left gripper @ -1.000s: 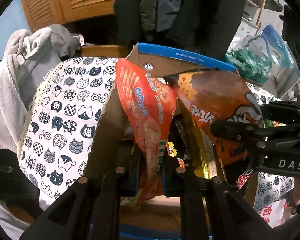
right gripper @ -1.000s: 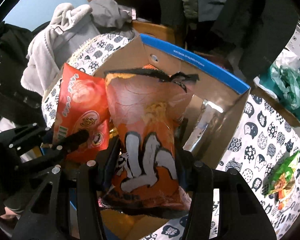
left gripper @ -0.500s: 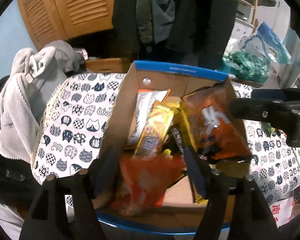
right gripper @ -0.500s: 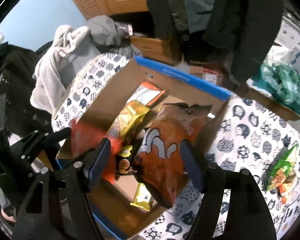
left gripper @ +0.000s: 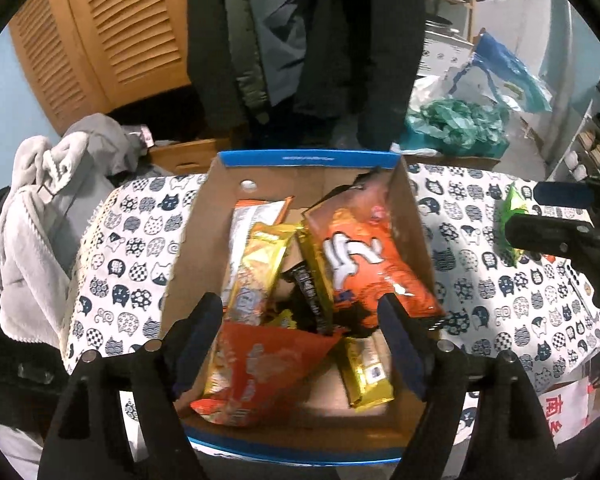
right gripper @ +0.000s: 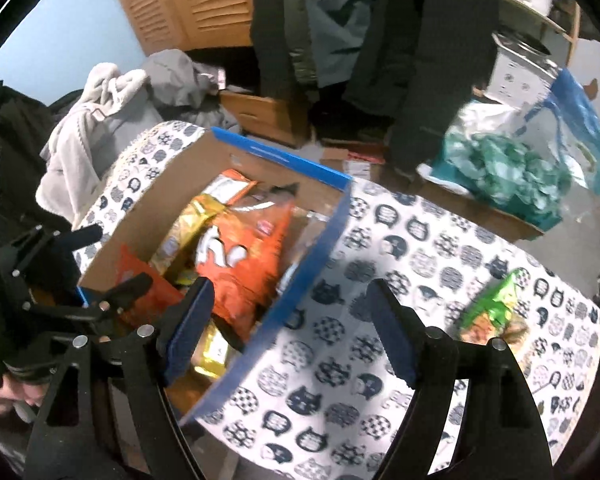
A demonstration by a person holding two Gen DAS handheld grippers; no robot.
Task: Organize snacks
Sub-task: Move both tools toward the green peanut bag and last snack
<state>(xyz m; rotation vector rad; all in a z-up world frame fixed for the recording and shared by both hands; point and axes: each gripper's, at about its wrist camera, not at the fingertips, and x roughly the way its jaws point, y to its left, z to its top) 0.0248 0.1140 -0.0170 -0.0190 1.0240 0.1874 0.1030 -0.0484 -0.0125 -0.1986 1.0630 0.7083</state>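
A cardboard box with a blue rim (left gripper: 304, 159) (right gripper: 280, 154) stands on the cat-print tablecloth and holds several snack packets. A big orange bag (left gripper: 364, 256) (right gripper: 248, 264) lies at its right side and a red bag (left gripper: 260, 364) (right gripper: 140, 280) at its near edge, with gold packets (left gripper: 260, 264) between. My left gripper (left gripper: 300, 320) is open and empty above the box's near end. My right gripper (right gripper: 288, 312) is open and empty above the box's right wall. A green snack bag (right gripper: 492, 308) (left gripper: 510, 216) lies on the cloth to the right.
Grey clothes (left gripper: 44, 200) are heaped left of the table (left gripper: 132, 240). Dark coats (left gripper: 300, 40) hang behind it, in front of louvred wooden doors (left gripper: 112, 40). A teal plastic bag (right gripper: 508, 168) sits on a box at the back right.
Both grippers opened and let go of their bags, which dropped into the box. Both grippers then drew back and up, the right one swinging rightward over the cloth.
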